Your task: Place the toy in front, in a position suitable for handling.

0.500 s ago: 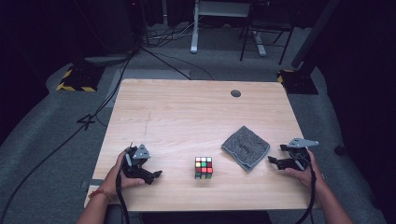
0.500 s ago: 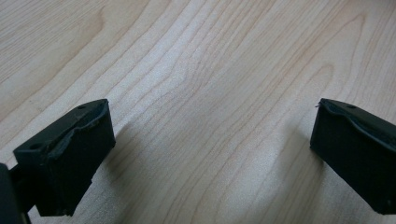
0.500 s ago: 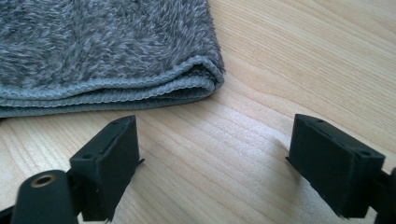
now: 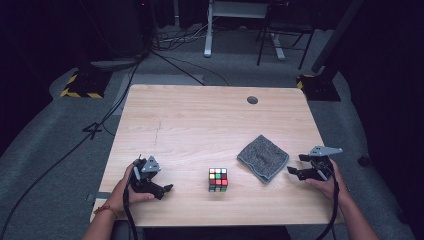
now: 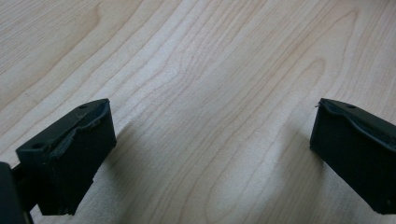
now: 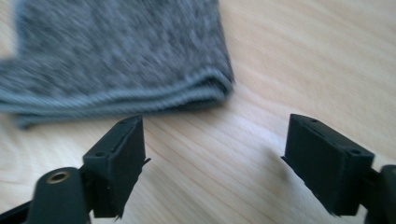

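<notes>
Near the table's right edge, the folded grey cloth (image 4: 263,158) is seen lying flat and untouched, just beyond the right gripper (image 4: 299,166), whose jaws stand wide and empty; nothing is judged done yet, gripping remains. The left gripper (image 4: 161,189) is likewise spread empty.

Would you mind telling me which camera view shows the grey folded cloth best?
The high view: the whole grey cloth lies on the table beside the open right gripper. The right gripper view shows its folded edge, blurred and cropped; the left gripper view looks at bare wood.
</notes>
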Demonstrator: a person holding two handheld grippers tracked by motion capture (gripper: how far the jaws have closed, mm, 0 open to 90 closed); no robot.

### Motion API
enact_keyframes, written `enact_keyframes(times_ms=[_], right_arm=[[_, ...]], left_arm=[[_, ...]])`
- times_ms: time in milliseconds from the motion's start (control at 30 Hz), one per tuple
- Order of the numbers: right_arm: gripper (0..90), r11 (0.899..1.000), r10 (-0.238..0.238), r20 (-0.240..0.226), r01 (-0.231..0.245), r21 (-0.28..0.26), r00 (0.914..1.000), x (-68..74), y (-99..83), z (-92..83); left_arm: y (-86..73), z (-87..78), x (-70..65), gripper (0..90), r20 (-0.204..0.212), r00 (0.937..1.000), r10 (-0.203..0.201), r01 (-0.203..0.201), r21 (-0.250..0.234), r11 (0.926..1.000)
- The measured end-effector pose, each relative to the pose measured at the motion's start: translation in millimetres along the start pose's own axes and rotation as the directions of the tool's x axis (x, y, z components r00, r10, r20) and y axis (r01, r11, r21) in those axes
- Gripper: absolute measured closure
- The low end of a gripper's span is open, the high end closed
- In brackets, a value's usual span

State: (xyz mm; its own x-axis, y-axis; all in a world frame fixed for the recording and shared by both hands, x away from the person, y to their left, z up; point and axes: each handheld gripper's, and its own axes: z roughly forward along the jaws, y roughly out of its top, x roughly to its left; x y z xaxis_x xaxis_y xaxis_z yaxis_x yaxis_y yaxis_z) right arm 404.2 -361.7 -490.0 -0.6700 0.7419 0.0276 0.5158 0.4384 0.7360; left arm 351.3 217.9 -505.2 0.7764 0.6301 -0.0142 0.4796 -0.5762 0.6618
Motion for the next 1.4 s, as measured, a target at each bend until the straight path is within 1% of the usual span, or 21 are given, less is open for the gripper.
enact_keyframes(times_ms=[67, 133, 167, 200, 233, 267, 300, 433, 533, 600, 767, 800, 933, 967, 1000, 1033, 1100, 1133, 1233, 1367, 1400], right_arm=[[22.8, 0.998, -0.032, -0.012, 0.031, -0.055, 0.9994, 8.9, 14.3, -6.7], [23.3, 0.997, -0.045, -0.018, 0.044, -0.065, 0.9988, 12.0, 17.8, -7.1], [26.4, 0.993, -0.084, -0.023, 0.082, -0.086, 0.9962, 22.8, 27.0, -6.0], [26.4, 0.993, -0.084, -0.023, 0.082, -0.086, 0.9962, 22.8, 27.0, -6.0], [28.7, 0.989, -0.113, -0.039, 0.109, -0.096, 0.9928, 32.4, 32.9, -3.3], [28.7, 0.989, -0.113, -0.039, 0.109, -0.096, 0.9928, 32.4, 32.9, -3.3], [30.8, 0.986, -0.138, -0.044, 0.134, -0.096, 0.9894, 40.7, 37.8, 0.4], [33.2, 0.984, -0.167, -0.067, 0.162, -0.077, 0.9837, 49.3, 41.9, 11.6], [34.2, 0.985, -0.169, -0.061, 0.165, -0.058, 0.9837, 49.6, 41.8, 18.1], [35.4, 0.989, -0.144, -0.072, 0.140, -0.052, 0.9870, 45.6, 40.4, 26.1], [35.5, 0.992, -0.128, -0.071, 0.128, -0.010, 0.9892, 42.1, 37.2, 37.2], [35.2, 0.992, -0.122, -0.074, 0.124, 0.014, 0.9898, 42.0, 35.4, 41.5], [35.1, 0.993, -0.112, -0.081, 0.114, 0.017, 0.9904, 41.7, 34.0, 43.4], [35.1, 0.994, -0.105, -0.086, 0.107, 0.019, 0.9908, 41.4, 32.5, 43.7], [35.1, 0.994, -0.103, -0.083, 0.105, 0.020, 0.9913, 41.6, 31.9, 43.6], [35.1, 0.994, -0.104, -0.082, 0.106, 0.019, 0.9912, 41.8, 31.5, 43.6], [35.1, 0.993, -0.112, -0.075, 0.114, 0.020, 0.9908, 42.6, 31.0, 43.4], [35.1, 0.992, -0.124, -0.070, 0.125, 0.010, 0.9898, 43.5, 29.6, 43.5], [35.1, 0.993, -0.115, -0.077, 0.114, -0.009, 0.9904, 42.4, 26.2, 43.1], [35.1, 0.993, -0.116, -0.077, 0.116, -0.009, 0.9903, 42.6, 25.9, 42.9], [35.1, 0.993, -0.116, -0.076, 0.116, -0.009, 0.9903, 42.6, 25.9, 42.9]], left_arm=[[0.6, 0.7, -3.7, 0.5, 0.005, 1.0000, 0.007, -0.007, -0.001, 1.0000], [1.1, 1.0, -5.2, 0.5, 0.008, 0.9999, 0.011, -0.011, 0.002, 0.9999], [2.0, 1.9, -9.0, 0.5, 0.014, 0.9998, 0.016, -0.016, 0.001, 0.9999], [2.0, 1.9, -9.0, 0.5, 0.014, 0.9998, 0.016, -0.016, 0.001, 0.9999], [2.7, 2.6, -11.1, 0.4, 0.020, 0.9996, 0.021, -0.021, 0.000, 0.9998], [3.2, 3.1, -12.1, 0.4, 0.024, 0.9994, 0.024, -0.024, 0.001, 0.9997], [4.3, 4.0, -13.8, 0.2, 0.027, 0.9993, 0.028, -0.028, 0.001, 0.9996], [9.2, 8.5, -20.1, 0.2, 0.049, 0.9975, 0.051, -0.051, 0.000, 0.9987], [12.3, 11.2, -23.4, 0.1, 0.059, 0.9962, 0.064, -0.064, 0.001, 0.9979], [17.3, 15.8, -28.4, 0.1, 0.074, 0.9940, 0.080, -0.080, -0.001, 0.9968], [27.8, 25.0, -37.5, 0.1, 0.094, 0.9903, 0.102, -0.102, -0.001, 0.9947], [33.8, 30.5, -43.4, 0.2, 0.113, 0.9863, 0.120, -0.121, -0.005, 0.9927], [43.9, 39.6, -51.7, 0.1, 0.133, 0.9812, 0.139, -0.139, -0.009, 0.9902], [51.1, 46.0, -55.6, 0.1, 0.149, 0.9761, 0.158, -0.158, -0.011, 0.9874], [51.1, 46.0, -55.6, 0.1, 0.149, 0.9761, 0.158, -0.158, -0.011, 0.9874], [57.9, 52.0, -58.4, 0.1, 0.163, 0.9711, 0.175, -0.175, -0.013, 0.9845], [61.1, 54.6, -59.6, 0.1, 0.166, 0.9699, 0.178, -0.179, -0.013, 0.9838], [67.1, 59.4, -60.5, 0.1, 0.184, 0.9620, 0.202, -0.203, -0.011, 0.9791], [73.3, 65.1, -62.1, 0.3, 0.194, 0.9569, 0.216, -0.217, -0.018, 0.9760], [77.9, 68.0, -62.4, 5.1, 0.203, 0.9562, 0.211, -0.210, -0.026, 0.9773], [79.7, 69.2, -62.6, 5.1, 0.214, 0.9540, 0.210, -0.207, -0.034, 0.9777]])
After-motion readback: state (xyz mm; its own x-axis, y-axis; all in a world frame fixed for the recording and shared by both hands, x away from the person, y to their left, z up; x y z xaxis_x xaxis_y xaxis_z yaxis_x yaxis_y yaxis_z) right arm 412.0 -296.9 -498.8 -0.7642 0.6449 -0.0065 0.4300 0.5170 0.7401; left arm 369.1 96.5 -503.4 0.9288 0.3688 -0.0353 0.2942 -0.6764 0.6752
